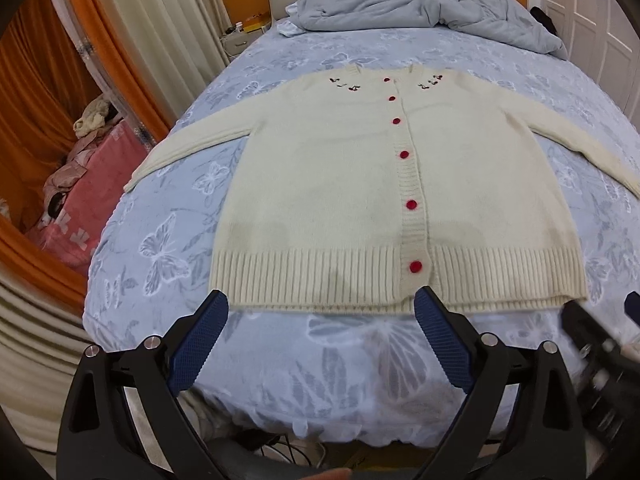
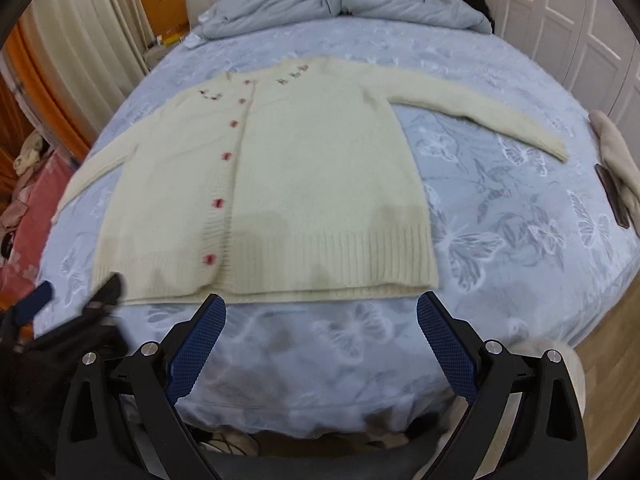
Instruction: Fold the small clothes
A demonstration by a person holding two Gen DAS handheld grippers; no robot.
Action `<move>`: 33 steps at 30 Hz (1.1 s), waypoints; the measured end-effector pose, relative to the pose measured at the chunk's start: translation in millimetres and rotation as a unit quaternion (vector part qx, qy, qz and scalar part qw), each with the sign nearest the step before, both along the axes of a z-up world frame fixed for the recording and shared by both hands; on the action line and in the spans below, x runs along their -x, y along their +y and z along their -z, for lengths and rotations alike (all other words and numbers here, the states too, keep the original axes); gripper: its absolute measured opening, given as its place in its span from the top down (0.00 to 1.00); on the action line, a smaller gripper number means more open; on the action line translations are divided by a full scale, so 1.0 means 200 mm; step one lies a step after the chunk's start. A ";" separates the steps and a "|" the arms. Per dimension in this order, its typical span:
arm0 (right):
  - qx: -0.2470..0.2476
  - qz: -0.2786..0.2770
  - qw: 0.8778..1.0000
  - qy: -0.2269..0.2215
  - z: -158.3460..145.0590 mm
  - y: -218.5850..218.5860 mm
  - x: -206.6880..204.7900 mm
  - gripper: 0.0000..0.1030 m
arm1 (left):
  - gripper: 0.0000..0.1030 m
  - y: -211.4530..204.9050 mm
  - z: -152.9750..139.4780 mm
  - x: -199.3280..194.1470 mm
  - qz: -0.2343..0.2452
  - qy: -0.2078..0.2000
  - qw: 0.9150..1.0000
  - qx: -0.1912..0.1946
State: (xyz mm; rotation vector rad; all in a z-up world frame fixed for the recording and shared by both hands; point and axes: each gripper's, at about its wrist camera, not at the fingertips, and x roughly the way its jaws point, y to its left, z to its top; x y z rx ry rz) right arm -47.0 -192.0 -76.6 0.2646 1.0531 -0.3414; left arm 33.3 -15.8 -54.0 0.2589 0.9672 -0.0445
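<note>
A cream knit cardigan (image 1: 340, 184) with red buttons lies flat and face up on the bed, both sleeves spread out to the sides; it also fills the middle of the right wrist view (image 2: 280, 184). My left gripper (image 1: 320, 304) hovers open just short of the ribbed hem, left of the bottom button. My right gripper (image 2: 322, 304) is open too, just short of the hem's right half. Neither holds anything. Each gripper shows blurred at the edge of the other's view: the right one (image 1: 592, 344) and the left one (image 2: 76, 300).
The bed (image 1: 340, 344) has a blue butterfly-print sheet, with a rumpled grey-blue duvet (image 1: 420, 4) at the head. Pink bedding and clothes (image 1: 80, 184) pile up to the left. A beige garment (image 2: 616, 160) lies at the bed's right edge, near white wardrobe doors (image 2: 560, 8).
</note>
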 end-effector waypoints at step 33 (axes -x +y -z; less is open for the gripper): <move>-0.150 0.242 0.932 -0.223 0.03 -1.88 -0.93 0.89 | 0.07 -0.15 0.38 -0.92 -0.012 0.065 0.998 -0.021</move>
